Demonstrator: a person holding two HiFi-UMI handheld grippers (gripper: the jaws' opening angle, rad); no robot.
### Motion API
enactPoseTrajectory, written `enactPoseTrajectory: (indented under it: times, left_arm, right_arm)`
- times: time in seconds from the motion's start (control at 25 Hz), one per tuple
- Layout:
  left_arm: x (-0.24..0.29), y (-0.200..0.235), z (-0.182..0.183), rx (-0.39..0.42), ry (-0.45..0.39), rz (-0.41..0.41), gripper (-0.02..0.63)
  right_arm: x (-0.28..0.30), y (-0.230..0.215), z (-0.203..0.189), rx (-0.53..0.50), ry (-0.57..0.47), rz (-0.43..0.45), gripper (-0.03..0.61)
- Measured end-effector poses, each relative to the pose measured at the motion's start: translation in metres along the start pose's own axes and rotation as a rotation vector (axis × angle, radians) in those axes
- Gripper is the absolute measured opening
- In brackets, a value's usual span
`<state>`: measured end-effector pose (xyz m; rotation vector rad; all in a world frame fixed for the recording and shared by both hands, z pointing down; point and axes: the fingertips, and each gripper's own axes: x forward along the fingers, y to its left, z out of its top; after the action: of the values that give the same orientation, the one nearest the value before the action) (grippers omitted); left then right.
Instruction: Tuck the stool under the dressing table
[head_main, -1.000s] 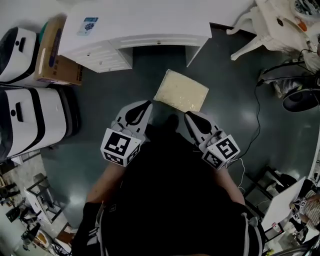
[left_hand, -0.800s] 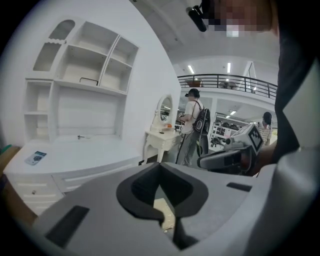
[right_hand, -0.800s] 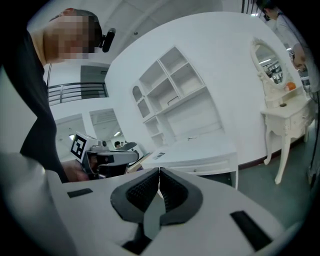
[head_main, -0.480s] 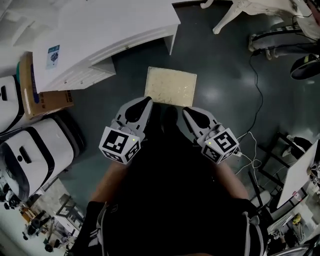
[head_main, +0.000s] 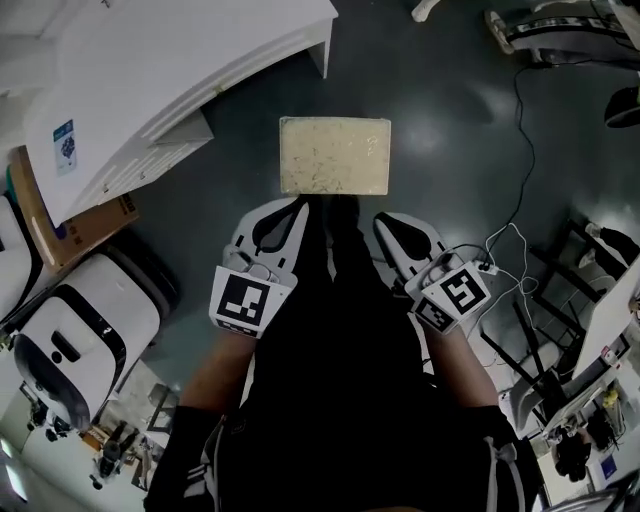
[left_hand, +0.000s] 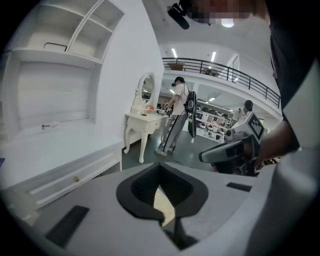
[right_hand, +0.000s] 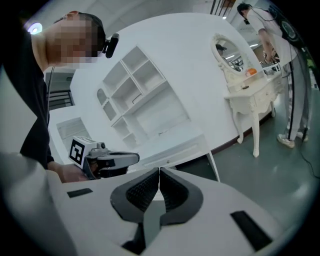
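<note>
The stool (head_main: 335, 155), with a cream rectangular cushion, stands on the dark floor just right of the white dressing table (head_main: 180, 60). My left gripper (head_main: 298, 205) is shut and empty, its tip near the cushion's near left edge. My right gripper (head_main: 384, 222) is also shut and empty, a little short of the near right corner. In the left gripper view, a sliver of the cushion (left_hand: 162, 202) shows behind the shut left gripper (left_hand: 159, 165), with the right gripper (left_hand: 227, 151) alongside. The right gripper view shows the right gripper (right_hand: 159, 172), the left gripper (right_hand: 107, 160) and the table's drawer front (right_hand: 170, 150).
A cardboard box (head_main: 85, 215) and white machines (head_main: 85, 335) sit left of me. Cables (head_main: 500, 250) trail over the floor at right. An ornate white vanity (right_hand: 250, 95) stands further off, where a person (left_hand: 179, 100) stands by it.
Both grippers have sunk toward the stool's near edge. In the head view, the stool has squared up and come closer, and the dressing table has slid to the upper left.
</note>
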<state>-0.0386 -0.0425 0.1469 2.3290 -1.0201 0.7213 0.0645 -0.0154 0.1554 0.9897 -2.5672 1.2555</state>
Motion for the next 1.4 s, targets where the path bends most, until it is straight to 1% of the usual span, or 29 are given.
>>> enactPoseTrajectory:
  times: [0.12,0.2,0.36,0.48,0.64,0.76,0.88,1.04,1.12,1.24,1.4]
  left_arm:
    - [0.024,0.012,-0.019,-0.029,0.033,0.004,0.005]
    - [0.039,0.017,-0.035,-0.071,0.044,0.010,0.005]
    - [0.069,0.023,-0.071,-0.129,0.109,0.008,0.005]
    - [0.087,0.020,-0.090,-0.149,0.122,-0.015,0.005]
    - [0.104,0.028,-0.124,-0.169,0.162,-0.002,0.005]
    - [0.117,0.037,-0.157,-0.202,0.168,0.004,0.005]
    - [0.129,0.046,-0.188,-0.214,0.158,0.004,0.005]
    - [0.147,0.062,-0.238,-0.257,0.168,0.028,0.005]
    - [0.155,0.065,-0.259,-0.275,0.173,0.034,0.005]
    - [0.164,0.068,-0.284,-0.283,0.187,0.034,0.005]
    - [0.177,0.083,-0.304,-0.265,0.190,0.041,0.005]
  right_arm:
    - [0.006,-0.025,-0.021,0.035,0.010,-0.020,0.021]
    - [0.009,-0.040,-0.038,0.061,0.019,-0.026,0.021]
    - [0.025,-0.075,-0.074,0.094,0.048,-0.040,0.021]
    - [0.038,-0.093,-0.095,0.100,0.065,-0.033,0.021]
    - [0.054,-0.106,-0.120,0.101,0.095,-0.011,0.021]
    - [0.061,-0.122,-0.145,0.102,0.124,-0.010,0.021]
    - [0.069,-0.141,-0.176,0.105,0.152,-0.018,0.021]
    - [0.086,-0.164,-0.218,0.113,0.189,-0.021,0.021]
    - [0.095,-0.175,-0.234,0.100,0.199,-0.019,0.021]
    - [0.108,-0.191,-0.251,0.083,0.200,-0.024,0.021]
    - [0.122,-0.202,-0.270,0.077,0.209,-0.016,0.021]
